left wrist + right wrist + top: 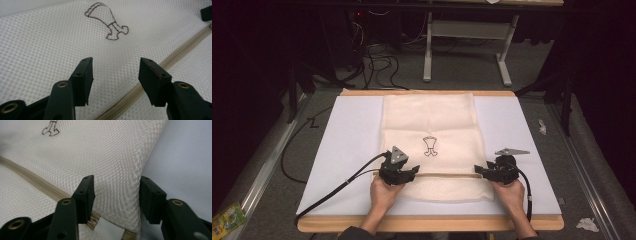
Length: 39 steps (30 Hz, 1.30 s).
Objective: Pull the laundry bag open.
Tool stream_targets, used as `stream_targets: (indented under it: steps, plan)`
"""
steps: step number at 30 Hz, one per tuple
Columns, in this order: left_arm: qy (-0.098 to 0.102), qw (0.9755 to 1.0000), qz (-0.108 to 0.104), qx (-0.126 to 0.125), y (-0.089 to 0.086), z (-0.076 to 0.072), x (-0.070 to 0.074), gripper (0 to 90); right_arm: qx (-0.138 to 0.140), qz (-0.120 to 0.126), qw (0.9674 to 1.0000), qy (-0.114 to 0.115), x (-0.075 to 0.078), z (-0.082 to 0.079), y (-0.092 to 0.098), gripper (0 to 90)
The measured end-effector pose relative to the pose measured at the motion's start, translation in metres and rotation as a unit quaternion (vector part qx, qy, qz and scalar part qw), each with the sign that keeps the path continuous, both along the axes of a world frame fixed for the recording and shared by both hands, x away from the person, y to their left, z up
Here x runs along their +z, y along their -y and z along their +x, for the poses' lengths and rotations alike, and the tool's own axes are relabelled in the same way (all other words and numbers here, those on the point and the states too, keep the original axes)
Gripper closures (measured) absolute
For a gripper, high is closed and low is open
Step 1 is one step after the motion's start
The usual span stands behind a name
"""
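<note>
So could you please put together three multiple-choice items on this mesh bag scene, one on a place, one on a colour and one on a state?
1. Where does the zipper run on the mesh bag?
A. Across the end nearest the person
B. Along the far edge
C. Down the middle, lengthwise

2. What colour is the sheet under the bag?
A. Black
B. White
C. Green

3. How do the left gripper's jaws stand?
A. Shut on the zipper
C. Shut on the sheet
B. Open above the mesh

Answers: 1 A, the tan strip crosses the bag between the two grippers; 2 B, white shows on both sides of the bag in the high view; 3 B, the left gripper view shows a wide gap between the jaws with nothing held.
</note>
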<state>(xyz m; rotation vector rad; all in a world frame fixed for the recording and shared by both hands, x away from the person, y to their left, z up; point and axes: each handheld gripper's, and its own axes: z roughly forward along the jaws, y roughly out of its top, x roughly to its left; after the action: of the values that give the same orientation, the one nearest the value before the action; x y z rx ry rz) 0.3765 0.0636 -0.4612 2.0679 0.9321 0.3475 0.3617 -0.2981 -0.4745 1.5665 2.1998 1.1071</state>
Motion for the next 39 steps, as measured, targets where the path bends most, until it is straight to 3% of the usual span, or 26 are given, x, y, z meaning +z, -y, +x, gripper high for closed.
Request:
stream_targets:
  steps: [4,8,10,13,17,21,24,31,34,39]
  plan:
    - [-0.019,0.9998,-0.006,-0.009,0.014,0.004,-0.003,45.5,0.015,-0.051,0.9985,0.009,0.002,0.001,-0.004,63.3]
    - [-0.018,0.9997,-0.002,-0.014,0.024,0.005,0.0,45.7,0.016,-0.092,0.9956,0.013,0.004,0.001,-0.009,76.7]
    - [-0.019,0.9997,-0.006,-0.017,0.027,0.007,0.001,45.7,0.027,-0.08,0.9963,0.014,0.003,0.001,-0.008,84.5]
    - [-0.019,0.9996,-0.002,-0.018,0.031,0.008,0.002,45.6,0.034,-0.081,0.9961,0.012,0.004,0.001,-0.009,87.2]
    - [-0.034,0.9991,-0.008,-0.023,0.037,0.008,0.004,46.0,0.032,-0.058,0.9978,0.01,0.006,0.001,-0.004,87.8]
    - [-0.036,0.9986,-0.017,-0.034,0.043,0.005,0.007,47.0,0.032,-0.038,0.9986,0.018,0.011,0.0,0.0,88.0]
    - [-0.038,0.9984,-0.012,-0.041,0.05,0.005,0.007,47.3,0.032,-0.028,0.999,0.018,0.012,-0.001,0.001,88.0]
    - [-0.045,0.9972,-0.005,-0.059,0.063,0.003,0.007,49.9,0.035,-0.018,0.999,0.021,0.012,-0.002,0.002,88.0]
    - [-0.051,0.9964,-0.017,-0.065,0.067,0.003,0.006,51.5,0.036,-0.013,0.9991,0.019,0.013,-0.001,0.003,88.1]
    - [-0.048,0.9957,-0.01,-0.078,0.077,0.001,0.008,53.6,0.04,-0.014,0.9988,0.025,0.017,-0.002,0.003,88.1]
